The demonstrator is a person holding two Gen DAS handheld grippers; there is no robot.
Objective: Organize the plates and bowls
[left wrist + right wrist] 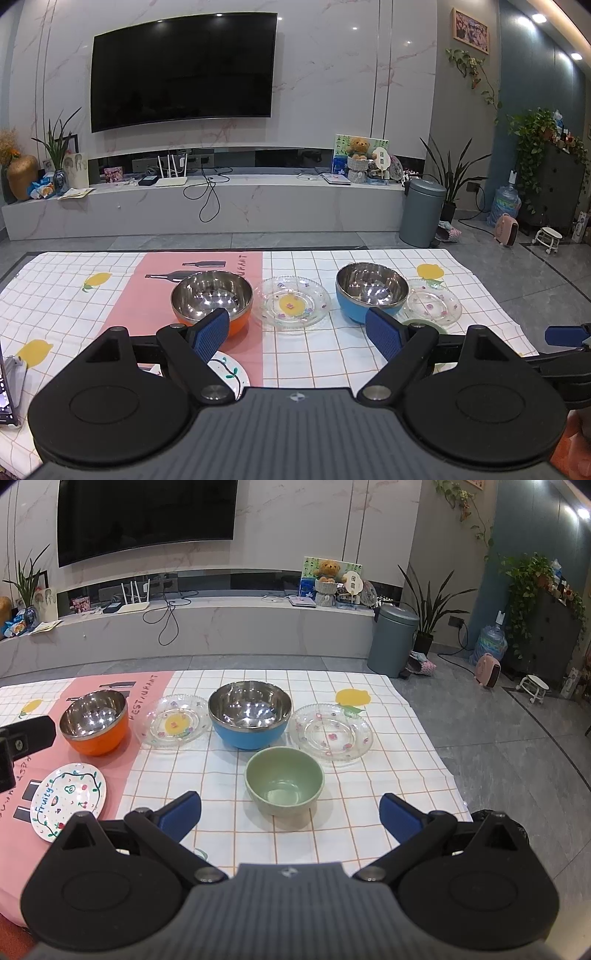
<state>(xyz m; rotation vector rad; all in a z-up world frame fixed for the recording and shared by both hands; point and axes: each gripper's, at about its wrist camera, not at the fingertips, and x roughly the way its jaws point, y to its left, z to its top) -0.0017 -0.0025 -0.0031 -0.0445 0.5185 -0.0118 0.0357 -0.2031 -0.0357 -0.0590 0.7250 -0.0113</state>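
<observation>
Both grippers hovering spread and empty over the near edge of the table; dishes sitting untouched.

Left gripper [297,334] is hanging with jaws wide apart, gripping nothing; right gripper [290,814] is likewise gaping, nothing between its pads. On the checked cloth [258,834], a far row is running left to right: orange bowl [95,722], glass plate [173,725] with a yellow centre, blue bowl [249,714], second glass plate [330,734]. All four are sitting upright, near one another, none stacked. Green bowl [284,781] is standing just in front of the blue bowl, straight ahead of the right gripper. White painted plate [68,801] is lying on the pink strip, nearer than the orange bowl, partly hidden behind the left gripper's finger in the left view. A phone [9,391] is showing at the left edge.
</observation>
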